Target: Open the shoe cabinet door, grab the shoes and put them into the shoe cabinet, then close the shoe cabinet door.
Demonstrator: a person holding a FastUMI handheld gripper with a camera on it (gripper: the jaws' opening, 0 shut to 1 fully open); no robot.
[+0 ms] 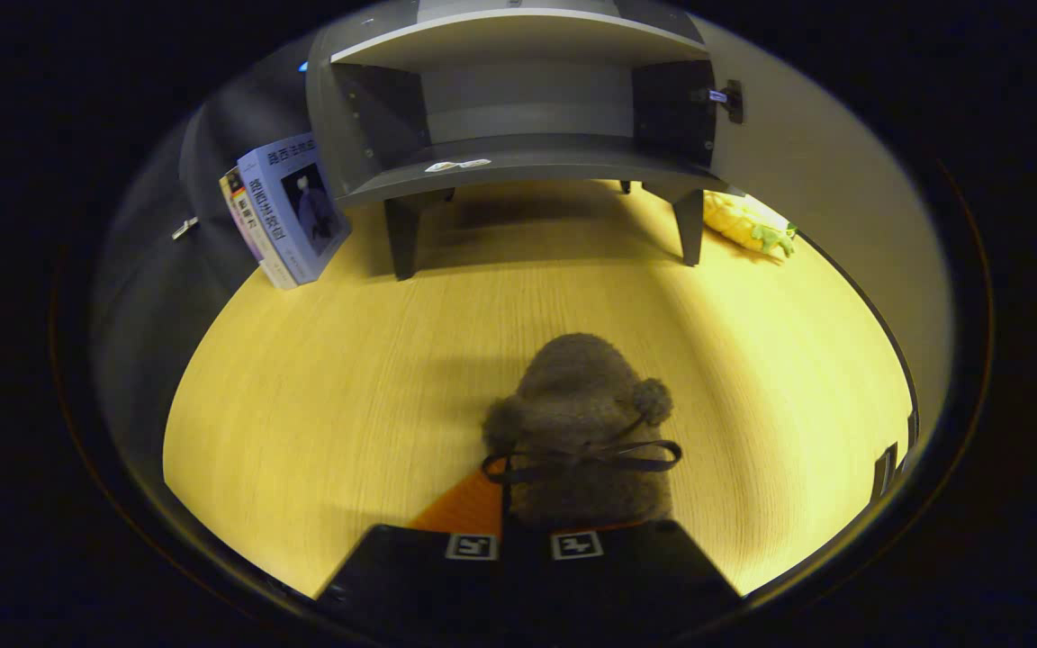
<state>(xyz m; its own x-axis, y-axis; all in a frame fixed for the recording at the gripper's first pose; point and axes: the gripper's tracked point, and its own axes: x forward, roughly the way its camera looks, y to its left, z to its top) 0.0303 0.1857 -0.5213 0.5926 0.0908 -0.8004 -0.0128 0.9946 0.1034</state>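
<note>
Fuzzy brown fleece slipper sits right at my fingers, heel end toward me, toe pointing ahead at the cabinet. Two pompoms on it, one each side, plus a dark ribbon bow tied across the top. One shoe in view, that's the count. My fingers come in low from behind, roughly level with the table, aimed straight forward. Slipper heel is jammed up against the finger bodies, so the tips are hidden: can't tell if they're clamped on it or spread (the two square markers on the fingers sit close together, that's all I get). Can't confirm a grip.

Table is light wood grain, smooth, lit warm yellow. Shoe cabinet stands well beyond the slipper at the far side: grey flat panels, boxy, on short dark legs, three of them visible. Both doors swung open, left door with a small metal handle, right door pale on its inner face with a dark latch fitting near the top. One shelf board up top, one open compartment below it, small pale sticker on the bottom board's front lip.

Books lean by the cabinet's left front leg, two of them, glossy covers, tilted. One yellow plush toy with green bits lies beside the right leg.
</note>
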